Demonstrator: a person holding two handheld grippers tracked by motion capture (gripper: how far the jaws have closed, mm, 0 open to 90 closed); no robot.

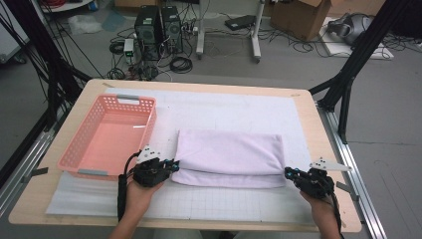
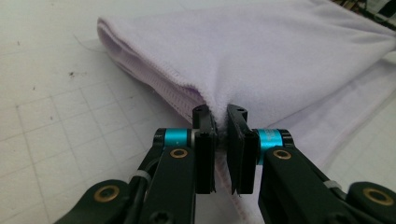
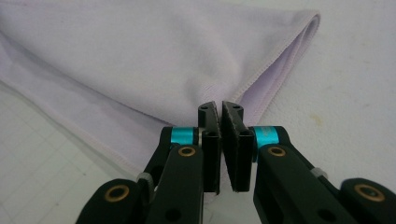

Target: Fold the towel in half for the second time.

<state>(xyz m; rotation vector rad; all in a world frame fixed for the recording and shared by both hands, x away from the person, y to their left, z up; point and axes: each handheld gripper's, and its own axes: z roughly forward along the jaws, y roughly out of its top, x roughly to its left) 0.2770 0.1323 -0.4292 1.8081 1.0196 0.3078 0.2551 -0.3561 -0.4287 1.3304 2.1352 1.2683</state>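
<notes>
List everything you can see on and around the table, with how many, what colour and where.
towel: one, pale lilac, folded, middle of the mat toward the near edge
basket: one, pink plastic, left part of the table, nothing in it
mat: one, white with a faint grid, covers most of the table
table: one, light wood
computer towers: two, black, on the floor beyond the table
cardboard box: one, brown, on the floor at the far right
left gripper: one, black, fingers pinched on the towel's near left corner
right gripper: one, black, fingers pinched on the towel's near right corner
hands: two, at the near edge, one on each gripper
</notes>
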